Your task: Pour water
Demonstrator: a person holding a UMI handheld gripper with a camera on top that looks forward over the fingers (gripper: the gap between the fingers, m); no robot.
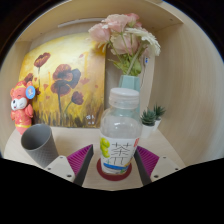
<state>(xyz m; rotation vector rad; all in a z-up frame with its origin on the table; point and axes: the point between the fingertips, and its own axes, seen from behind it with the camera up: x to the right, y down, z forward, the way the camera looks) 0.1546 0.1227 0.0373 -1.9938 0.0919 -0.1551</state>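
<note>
Behind, a poppy painting (62,85); at centre our gripper (114,160) stands with fingers apart around the bottle (120,135); nothing poured into the lower-left cup (38,143) yet.

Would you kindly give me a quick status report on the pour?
Gripper open, bottle standing between the fingers on a red coaster. Cap on. Grey cup upright beside the left finger. Nothing between bottle and cup.

gripper-mounted view, facing forward, close to bottle (120,135)
</note>
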